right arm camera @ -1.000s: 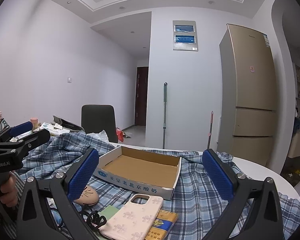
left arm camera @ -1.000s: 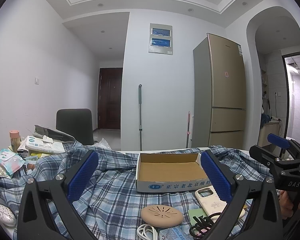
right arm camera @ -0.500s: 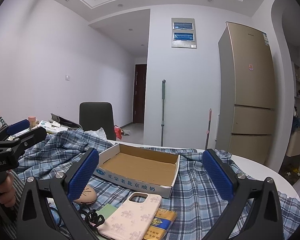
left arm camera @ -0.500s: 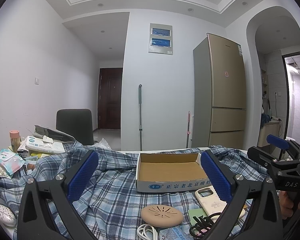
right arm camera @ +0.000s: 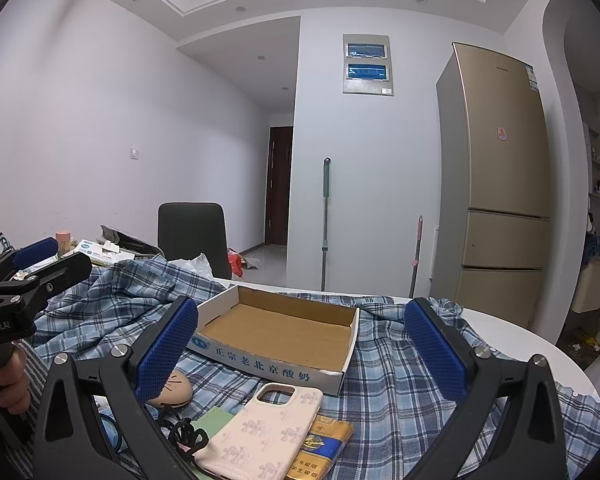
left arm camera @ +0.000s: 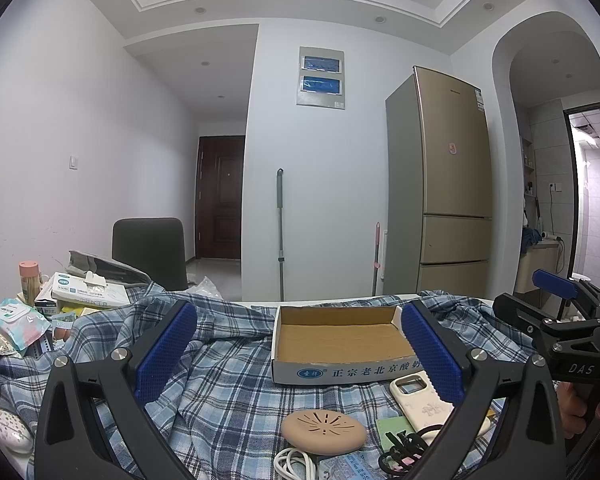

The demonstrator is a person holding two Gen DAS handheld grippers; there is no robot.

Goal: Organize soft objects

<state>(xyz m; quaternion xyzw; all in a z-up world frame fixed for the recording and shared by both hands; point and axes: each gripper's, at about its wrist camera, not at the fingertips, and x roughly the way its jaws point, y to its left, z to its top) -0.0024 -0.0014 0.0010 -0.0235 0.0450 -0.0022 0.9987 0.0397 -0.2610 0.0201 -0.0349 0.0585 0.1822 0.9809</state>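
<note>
Across the bench [right arm camera: 512,332] lies a rumpled plaid cloth [left arm camera: 228,384], carrying an empty cardboard tray [left arm camera: 340,344] at 12 o'clock. Nearer, at 6 o'clock, sit a pale phone case [right arm camera: 260,432], a tan silicone disc [left arm camera: 324,432] and tangled hair ties [left arm camera: 404,446]. Both the left hand-held gripper [left arm camera: 296,356] and the right hand-held gripper [right arm camera: 300,352] hover wide open, holding nothing. Judged risk: closing on the case could pinch a cloth fold beneath, dragging the tray askew.
</note>
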